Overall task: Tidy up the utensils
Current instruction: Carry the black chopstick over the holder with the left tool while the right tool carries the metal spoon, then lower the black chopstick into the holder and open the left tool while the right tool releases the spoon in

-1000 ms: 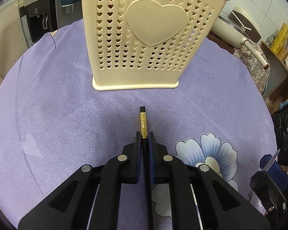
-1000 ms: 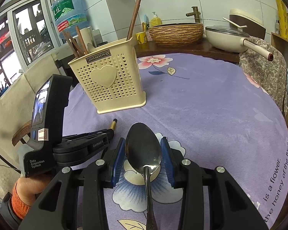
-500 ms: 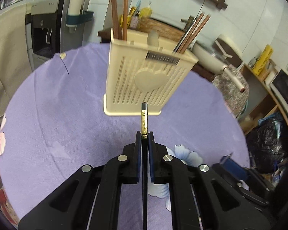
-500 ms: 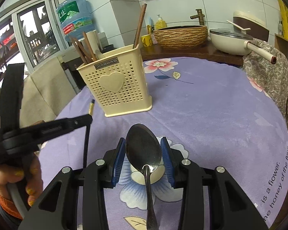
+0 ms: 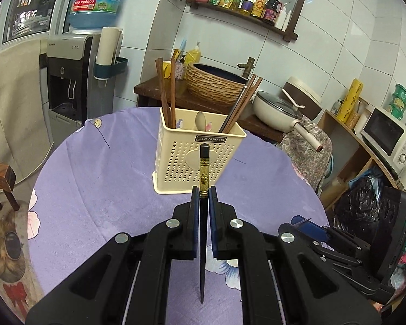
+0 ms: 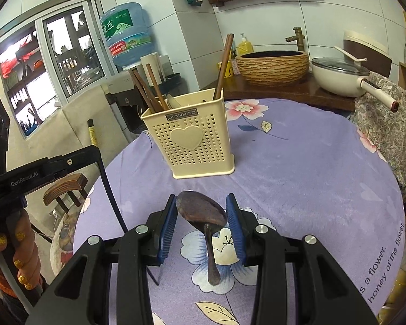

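- While the left tool [image 5: 202, 199] is clamped nearly shut on a black chopstick [image 5: 203, 216], the stick's gold-banded end juts out ahead of the pads and its thin end trails back between the tool's arms.
- Seen from the right wrist, that chopstick [image 6: 105, 178] runs steeply upward at the left, gold band on top, above the hand [image 6: 12, 257] that grips the left tool's handle.
- The right tool [image 6: 201, 222] stands partly open, its blue pads pressing both sides of a metal spoon [image 6: 201, 212]: the bowl lies between the pads and the handle hangs back toward the camera.
- Ahead of both tools, a cream perforated utensil holder [image 5: 196, 154] with a raised heart stands upright on the round bench [image 6: 311, 162] under a lilac flowered cloth.
- Brown wooden chopsticks [image 5: 165, 92] lean in the holder's corners, and a spoon bowl [image 5: 200, 120] shows inside it.
- Beyond the bench, a counter carries a woven basin [image 6: 272, 66] and a white lidded pan [image 6: 341, 77]; a water dispenser [image 5: 67, 81] stands to the left.
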Tool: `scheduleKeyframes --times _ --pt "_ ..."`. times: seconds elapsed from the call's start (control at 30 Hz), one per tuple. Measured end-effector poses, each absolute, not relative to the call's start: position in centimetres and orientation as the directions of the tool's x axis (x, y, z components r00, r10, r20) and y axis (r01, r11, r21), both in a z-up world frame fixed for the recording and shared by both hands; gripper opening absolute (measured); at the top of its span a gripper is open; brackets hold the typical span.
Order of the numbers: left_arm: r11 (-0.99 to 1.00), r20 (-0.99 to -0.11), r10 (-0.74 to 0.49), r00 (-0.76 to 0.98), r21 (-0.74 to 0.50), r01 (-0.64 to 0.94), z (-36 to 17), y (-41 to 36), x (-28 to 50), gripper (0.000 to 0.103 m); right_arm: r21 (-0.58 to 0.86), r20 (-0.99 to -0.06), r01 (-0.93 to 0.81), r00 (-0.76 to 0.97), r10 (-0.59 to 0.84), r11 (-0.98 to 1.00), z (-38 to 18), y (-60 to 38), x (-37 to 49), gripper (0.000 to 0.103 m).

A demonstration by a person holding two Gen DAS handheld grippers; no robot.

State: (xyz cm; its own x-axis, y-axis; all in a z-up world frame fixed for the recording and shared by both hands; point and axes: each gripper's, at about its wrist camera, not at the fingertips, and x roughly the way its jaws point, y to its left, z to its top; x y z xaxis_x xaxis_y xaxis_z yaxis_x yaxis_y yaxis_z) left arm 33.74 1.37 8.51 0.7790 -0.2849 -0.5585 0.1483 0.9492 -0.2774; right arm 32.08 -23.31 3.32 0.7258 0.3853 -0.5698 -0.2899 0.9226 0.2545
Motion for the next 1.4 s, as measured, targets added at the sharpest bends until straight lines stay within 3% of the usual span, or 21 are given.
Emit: scheduleKeyframes --times 0.5,0.8,1.17,1.4 --pt "0.948 -0.517 -0.298 0.802 -0.259 0.186 10.9 1.1 33.7 0.007 0.252 -0.536 -0.351 0.725 0.432 0.902 5.8 -22.6 32.9 0.036" --pt "0.947 -0.483 -0.312 0.818 -0.226 0.227 16.3 1.1 36.4 0.007 0.214 -0.483 -0.428 0.735 0.476 0.878 11.3 -21.7 35.8 0.036" --pt "0.972 -0.387 -0.224 0.894 -0.16 0.174 26.3 1.5 41.3 0.007 0.223 -0.348 -0.426 0.806 0.48 0.877 20.5 -20.4 42.7 0.036" --pt "0.984 -0.405 -0.141 0.903 -0.157 0.083 25.9 2.5 46.1 0.007 0.189 -0.357 -0.377 0.834 0.421 0.907 18.6 -19.0 46.5 0.036"
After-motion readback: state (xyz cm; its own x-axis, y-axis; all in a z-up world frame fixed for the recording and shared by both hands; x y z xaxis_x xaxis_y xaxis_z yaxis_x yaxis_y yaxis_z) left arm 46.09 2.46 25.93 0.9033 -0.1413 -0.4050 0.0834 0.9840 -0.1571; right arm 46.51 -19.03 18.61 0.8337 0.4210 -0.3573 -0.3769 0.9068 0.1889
